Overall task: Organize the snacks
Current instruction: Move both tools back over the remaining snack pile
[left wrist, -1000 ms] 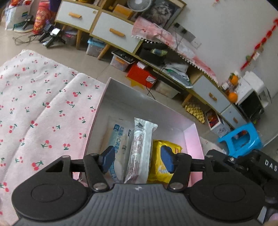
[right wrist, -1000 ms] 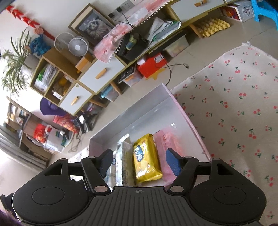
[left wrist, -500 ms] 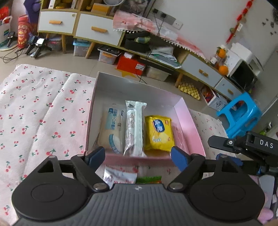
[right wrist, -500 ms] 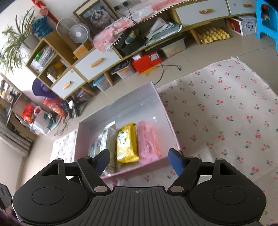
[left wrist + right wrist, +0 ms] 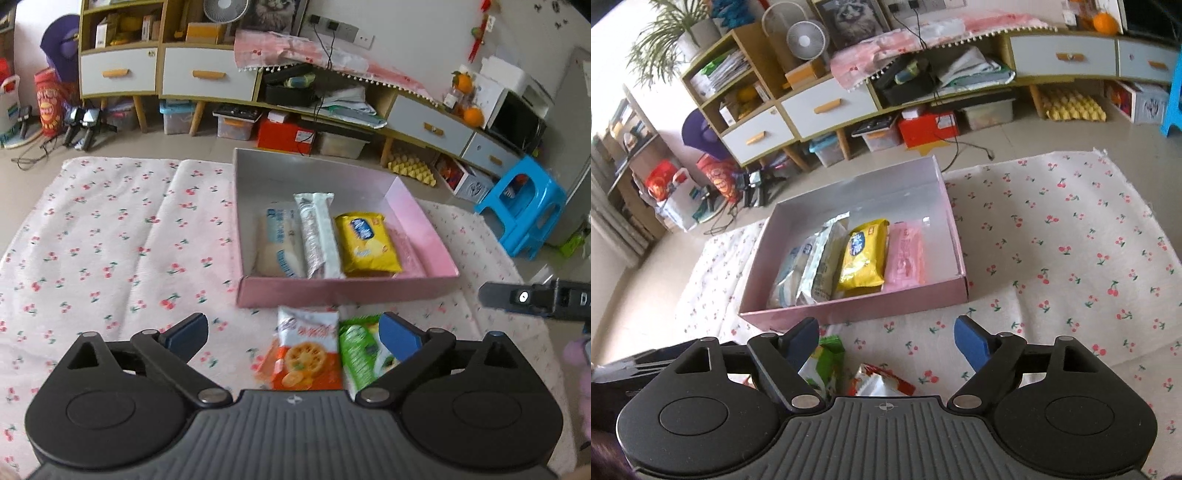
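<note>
A pink box lies on the cherry-print cloth. Inside it sit a pale blue-and-white packet, a grey-white wrapped bar, a yellow packet and a pink packet. In front of the box lie an orange-and-white cookie packet and a green packet. My left gripper hangs above these two, its jaws opening, nothing gripped. My right gripper is also opening over the cloth, above the green packet and a red-and-white packet, holding nothing.
The cherry-print cloth spreads wide on both sides of the box. A low cabinet with drawers lines the far wall, with bins and a red box under it. A blue stool stands at the right.
Both grippers have pulled back out of the box and rolled level, with their jaws spreading wider. The loose packets in front of the box have come into view.
</note>
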{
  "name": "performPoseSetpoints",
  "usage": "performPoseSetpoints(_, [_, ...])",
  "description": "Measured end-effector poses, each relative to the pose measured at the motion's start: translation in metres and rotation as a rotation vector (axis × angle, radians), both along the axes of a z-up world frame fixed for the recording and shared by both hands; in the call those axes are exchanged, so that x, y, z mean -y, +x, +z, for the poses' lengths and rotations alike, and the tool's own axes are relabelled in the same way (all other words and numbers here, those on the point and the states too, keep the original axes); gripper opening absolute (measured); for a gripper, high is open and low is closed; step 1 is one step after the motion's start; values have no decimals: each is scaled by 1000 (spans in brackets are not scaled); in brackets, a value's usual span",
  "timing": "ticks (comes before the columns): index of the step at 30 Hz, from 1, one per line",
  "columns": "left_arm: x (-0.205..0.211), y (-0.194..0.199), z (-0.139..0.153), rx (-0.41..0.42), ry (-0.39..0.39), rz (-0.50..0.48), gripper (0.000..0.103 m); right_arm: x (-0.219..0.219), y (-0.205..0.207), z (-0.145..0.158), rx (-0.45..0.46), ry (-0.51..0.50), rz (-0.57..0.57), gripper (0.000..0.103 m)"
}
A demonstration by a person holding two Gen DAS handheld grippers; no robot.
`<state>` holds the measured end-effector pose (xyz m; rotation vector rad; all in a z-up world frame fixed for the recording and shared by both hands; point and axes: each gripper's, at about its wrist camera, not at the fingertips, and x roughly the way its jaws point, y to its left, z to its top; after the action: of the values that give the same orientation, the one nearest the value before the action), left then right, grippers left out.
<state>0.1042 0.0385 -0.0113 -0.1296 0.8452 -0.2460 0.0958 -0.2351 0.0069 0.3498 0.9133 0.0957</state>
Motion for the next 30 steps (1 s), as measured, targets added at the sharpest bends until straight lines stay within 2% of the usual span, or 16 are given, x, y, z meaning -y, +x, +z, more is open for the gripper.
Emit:
performPoseSetpoints(10, [-27,-22,-11,10,64,-6,100,-2,-19,-5,12,-65,35,83])
performPoseSetpoints(14, [-33,-30,-13,8,71,-23,101,-7,-28,-9,18,-111,63,87])
performPoseSetpoints(20, [-38,-40,-19,17,83,-88,101,-19,-38,-16,44,-211,114,87])
performPoseSetpoints(30, [-38,-63,-34,-12,102,-187,99,-40,-52,-17,89,-225,224,87])
